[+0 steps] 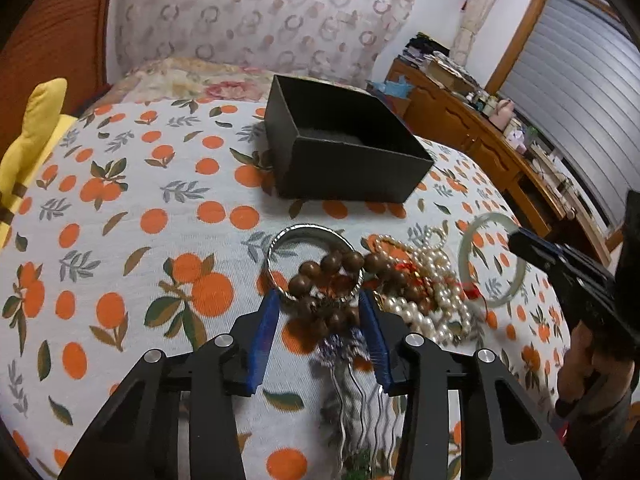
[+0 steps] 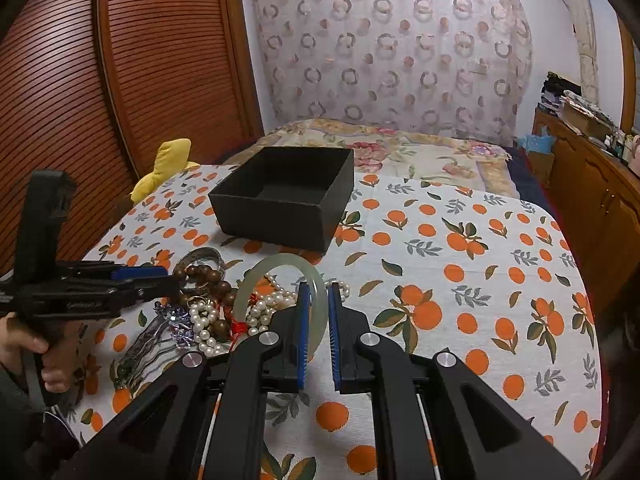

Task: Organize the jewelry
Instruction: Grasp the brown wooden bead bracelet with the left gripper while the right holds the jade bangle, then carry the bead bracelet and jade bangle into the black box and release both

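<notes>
Jewelry lies in a heap on the orange-print cloth (image 1: 120, 240). My left gripper (image 1: 318, 296) points down at it. Its blue pads flank a brown wooden bead bracelet (image 1: 320, 268) and the near rim of a silver bangle (image 1: 308, 232), and I see no firm press. From the right wrist view, the left gripper (image 2: 168, 276) reaches in from the left. My right gripper (image 2: 319, 286) is shut on a pale green jade bangle (image 2: 276, 266), gripping its right rim (image 1: 462, 252). A pearl necklace (image 1: 432, 276) and a flowered hair comb (image 1: 344, 360) lie beside the beads. The open black box (image 1: 352, 172) stands behind the heap.
A yellow plush toy (image 1: 36, 132) sits at the cloth's left edge. A cluttered wooden dresser (image 1: 480, 132) runs along the right, and a slatted wooden door (image 2: 60, 100) stands at the left. A person's hand (image 2: 24, 344) holds the left gripper's handle.
</notes>
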The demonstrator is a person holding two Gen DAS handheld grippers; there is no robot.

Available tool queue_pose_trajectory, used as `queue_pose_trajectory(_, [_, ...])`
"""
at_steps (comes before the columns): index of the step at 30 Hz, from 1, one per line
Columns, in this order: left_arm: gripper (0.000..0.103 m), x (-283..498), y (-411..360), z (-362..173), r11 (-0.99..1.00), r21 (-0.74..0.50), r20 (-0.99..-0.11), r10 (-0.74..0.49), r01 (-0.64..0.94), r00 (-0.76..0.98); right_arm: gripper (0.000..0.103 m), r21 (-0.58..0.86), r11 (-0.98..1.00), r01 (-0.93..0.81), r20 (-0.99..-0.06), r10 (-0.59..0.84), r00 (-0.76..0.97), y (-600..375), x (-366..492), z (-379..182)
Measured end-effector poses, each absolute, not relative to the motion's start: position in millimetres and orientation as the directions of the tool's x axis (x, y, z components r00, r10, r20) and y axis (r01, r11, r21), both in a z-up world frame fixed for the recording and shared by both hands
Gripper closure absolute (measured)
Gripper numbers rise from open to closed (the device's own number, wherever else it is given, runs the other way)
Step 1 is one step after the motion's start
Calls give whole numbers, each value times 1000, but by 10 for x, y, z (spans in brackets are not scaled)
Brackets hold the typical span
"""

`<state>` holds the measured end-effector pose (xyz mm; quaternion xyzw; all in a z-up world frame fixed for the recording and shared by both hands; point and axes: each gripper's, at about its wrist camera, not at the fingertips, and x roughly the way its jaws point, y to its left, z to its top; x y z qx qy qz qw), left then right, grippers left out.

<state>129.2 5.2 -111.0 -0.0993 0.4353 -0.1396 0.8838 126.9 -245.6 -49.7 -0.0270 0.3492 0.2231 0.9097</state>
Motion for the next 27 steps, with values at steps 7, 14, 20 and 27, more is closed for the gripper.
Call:
queue_pose_trajectory(7, [90,1342,93,-1152,944,-302,-744,-322,135,585,93,107,897,-428,-651,389,652,-2432,1255,-513])
queue_pose_trajectory(14, [90,1213,49,-915,940,-283,-696,-338,191,634,93,113,899,-423,-647,390,655,-2455,1235,-526])
queue_pose_trajectory(20, [90,1118,-35,-571,930,-279,-639,-367,241,676,93,118,898,-423,-631,397,667,-2490,1221,-445])
queue_pose_trajectory(27, [90,1052,-97,-257,927,-256,-594,-374,274,712,93,119,898,-424,-617,401,677,-2520,1201,-370])
